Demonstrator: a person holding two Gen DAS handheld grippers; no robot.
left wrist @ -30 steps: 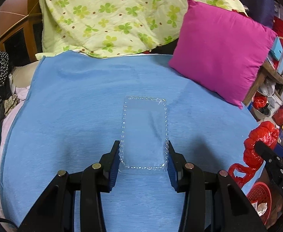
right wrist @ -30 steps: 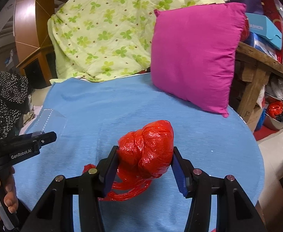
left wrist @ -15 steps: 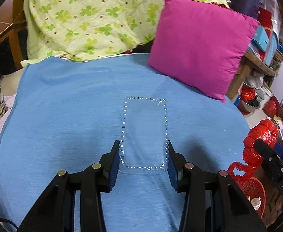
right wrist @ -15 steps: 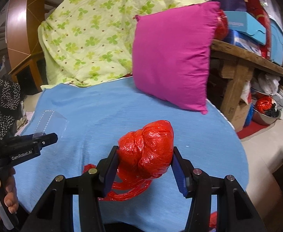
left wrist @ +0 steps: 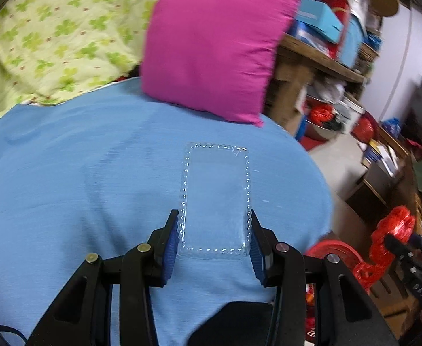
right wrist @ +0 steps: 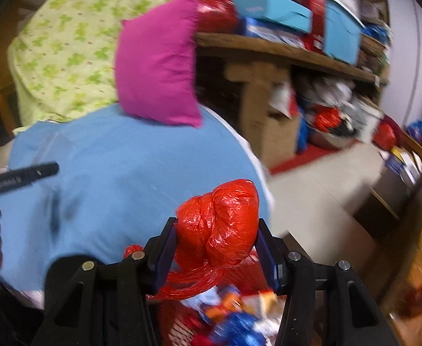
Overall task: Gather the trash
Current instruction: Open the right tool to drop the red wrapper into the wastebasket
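Closest in, the left tool (left wrist: 214,240) grips a clear plastic tray (left wrist: 215,199) between its blue pads, held above the blue bedspread (left wrist: 81,173). Likewise the right tool (right wrist: 215,246) is clamped on a crumpled red plastic bag (right wrist: 222,227), just past the bedspread's near edge and over a red basket (right wrist: 231,325) of blurred wrappers. Farther back, a magenta pillow (left wrist: 213,46) rests on the bedspread against a green-patterned quilt (left wrist: 61,34).

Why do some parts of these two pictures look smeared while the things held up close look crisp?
Left wrist view: the clear plastic tray in the left claw is sharp, while the pink pillow and shelves smear; edges bend, fisheye-style. Right wrist view: the red bag in the right claw is crisp with glossy glare; the room behind blurs more.
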